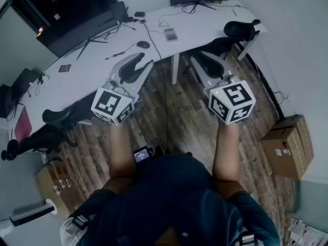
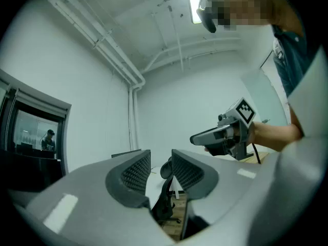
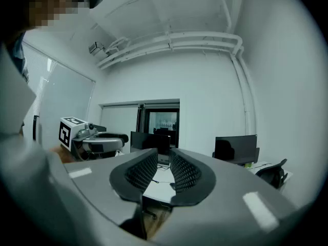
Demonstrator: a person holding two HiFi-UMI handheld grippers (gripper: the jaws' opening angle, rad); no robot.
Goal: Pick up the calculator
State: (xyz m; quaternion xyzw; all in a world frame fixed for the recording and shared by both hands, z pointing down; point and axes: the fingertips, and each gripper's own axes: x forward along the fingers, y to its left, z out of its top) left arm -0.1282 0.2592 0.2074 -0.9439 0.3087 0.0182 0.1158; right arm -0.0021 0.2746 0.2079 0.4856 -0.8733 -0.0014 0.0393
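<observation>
Nothing of the pick-up was done yet: the calculator [image 1: 170, 34], which I took to be the small grey slab with keys, lay flat and untouched on the white desk [image 1: 210, 22], and the whole reach, grasp and lift were left to do. I stood back over the wooden floor [image 1: 177, 119] with both tongs held out ahead of me, roughly level and well short of the desk's near edge. My left tongs [image 1: 134, 65] had their jaws a little apart with nothing between the ribbed pads; through the gap I saw only an office chair [image 2: 165, 169] and the floor. My right tongs [image 1: 210, 65] were clenched on nothing, with the desk and its cables showing past the tips. The calculator sat well apart from both, farther along the desk and between the two lines the tongs pointed along, a bit nearer the right pair, I judged. A dark mouse [image 1: 143, 44] lay to its left on the same surface, and cables ran near it. Neither tongs view picked the calculator out clearly.
</observation>
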